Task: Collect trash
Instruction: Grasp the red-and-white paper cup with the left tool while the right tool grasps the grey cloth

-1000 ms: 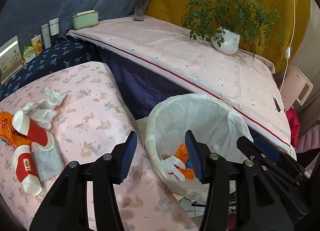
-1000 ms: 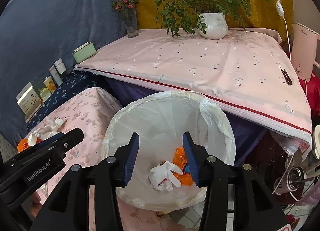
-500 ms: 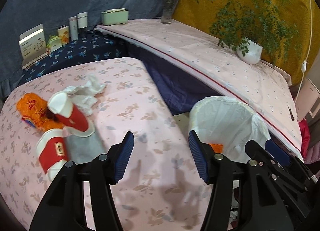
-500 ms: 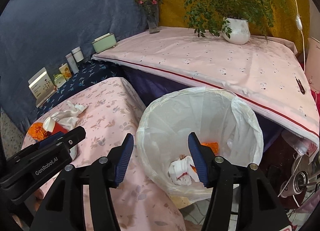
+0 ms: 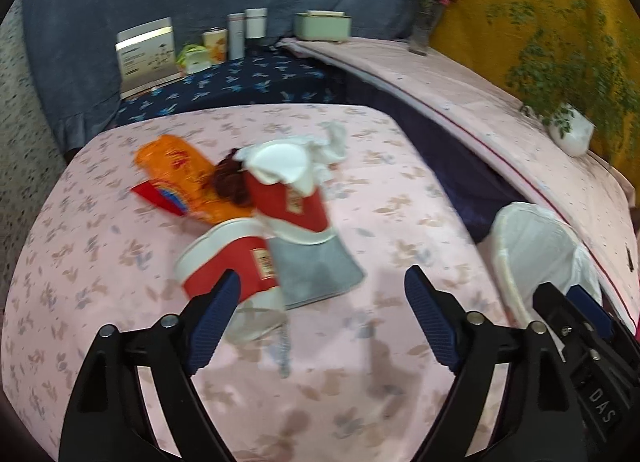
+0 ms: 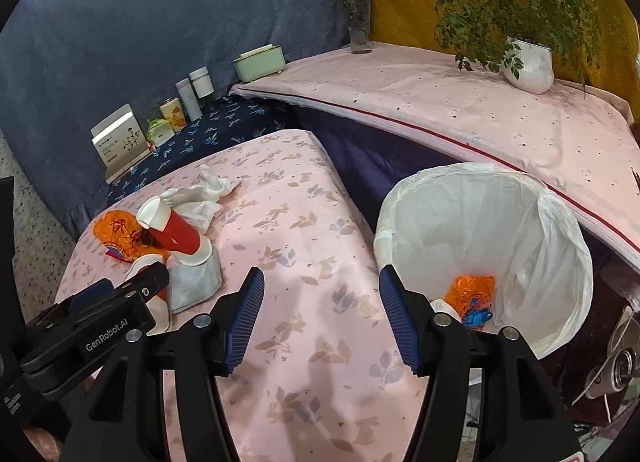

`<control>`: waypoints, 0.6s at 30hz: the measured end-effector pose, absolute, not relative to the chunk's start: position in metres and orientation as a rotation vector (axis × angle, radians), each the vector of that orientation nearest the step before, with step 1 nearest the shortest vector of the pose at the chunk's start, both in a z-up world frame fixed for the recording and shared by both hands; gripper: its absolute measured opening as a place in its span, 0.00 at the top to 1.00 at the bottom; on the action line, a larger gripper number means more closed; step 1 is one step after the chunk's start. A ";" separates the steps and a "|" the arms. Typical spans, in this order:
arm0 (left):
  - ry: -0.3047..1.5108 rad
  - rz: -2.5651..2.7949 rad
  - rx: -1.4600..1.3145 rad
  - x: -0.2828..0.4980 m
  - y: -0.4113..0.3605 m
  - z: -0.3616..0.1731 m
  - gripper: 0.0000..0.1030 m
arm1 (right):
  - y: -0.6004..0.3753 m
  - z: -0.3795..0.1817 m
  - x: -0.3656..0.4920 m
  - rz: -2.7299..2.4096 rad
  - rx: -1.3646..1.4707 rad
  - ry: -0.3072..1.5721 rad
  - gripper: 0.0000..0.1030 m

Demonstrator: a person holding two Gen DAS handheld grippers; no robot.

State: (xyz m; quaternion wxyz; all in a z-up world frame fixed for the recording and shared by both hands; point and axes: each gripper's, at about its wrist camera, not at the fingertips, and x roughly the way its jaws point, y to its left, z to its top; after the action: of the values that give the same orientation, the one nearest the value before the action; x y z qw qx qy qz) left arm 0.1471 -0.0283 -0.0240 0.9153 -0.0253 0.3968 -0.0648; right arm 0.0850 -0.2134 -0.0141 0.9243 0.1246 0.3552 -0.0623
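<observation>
Opening wide, the left gripper (image 5: 320, 314) is nearing the crushed red-and-white paper cup (image 5: 228, 262) at its 11 o'clock on the pink floral tablecloth (image 5: 360, 402), jaws empty. Light, crushable: pinching mid-body looks best. Right gripper (image 6: 320, 318) opening too, empty.

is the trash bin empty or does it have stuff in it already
Not empty. The white-lined trash bin holds an orange wrapper and some white paper at the bottom; most of it is unfilled.

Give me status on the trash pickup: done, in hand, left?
Done: orange wrapper and white scrap already in the lined bin. In hand: nothing; left claw and right claw are both empty, jaws opening. Left on the table: two red cups, orange packet, crumpled tissue.
</observation>
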 end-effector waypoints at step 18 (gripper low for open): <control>0.958 -0.012 -0.152 0.169 0.031 -0.062 0.08 | -0.166 -0.037 0.097 -0.076 0.254 0.788 0.43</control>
State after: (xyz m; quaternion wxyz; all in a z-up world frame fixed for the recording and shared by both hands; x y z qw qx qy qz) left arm 0.1686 0.0315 -0.0618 0.8846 -0.0731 0.4606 -0.0058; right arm 0.0973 -0.1663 -0.0372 0.9149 0.1233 0.3826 -0.0371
